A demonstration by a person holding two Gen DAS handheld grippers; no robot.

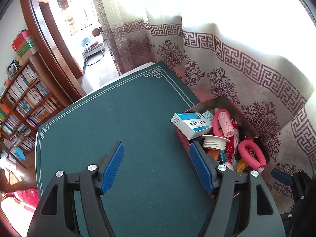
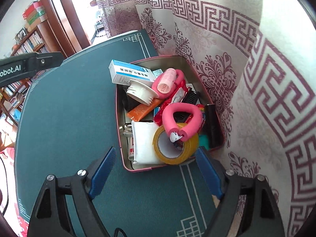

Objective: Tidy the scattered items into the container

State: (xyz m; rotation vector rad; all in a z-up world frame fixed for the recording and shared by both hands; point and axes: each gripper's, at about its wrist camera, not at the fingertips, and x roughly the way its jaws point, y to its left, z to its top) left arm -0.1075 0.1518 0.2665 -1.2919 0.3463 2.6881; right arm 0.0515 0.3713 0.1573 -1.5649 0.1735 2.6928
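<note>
A green table mat (image 2: 65,118) holds a full red tin (image 2: 197,75) beside patterned curtains (image 2: 227,39). The left gripper (image 1: 157,165) and the right gripper (image 2: 156,172) both gape wide, holding nothing.

I see a dark green table mat (image 1: 110,122) with a pale line border and knot-pattern corners filling the middle of my left view. At about two o'clock hangs a cream curtain (image 1: 237,63) with a maroon key-pattern band and floral medallions. At nine o'clock stands a wooden bookshelf (image 1: 21,102) packed with books, stacked boxes (image 1: 23,43) on top. At eleven o'clock a wooden door frame (image 1: 45,45) opens onto a bright room.
</note>
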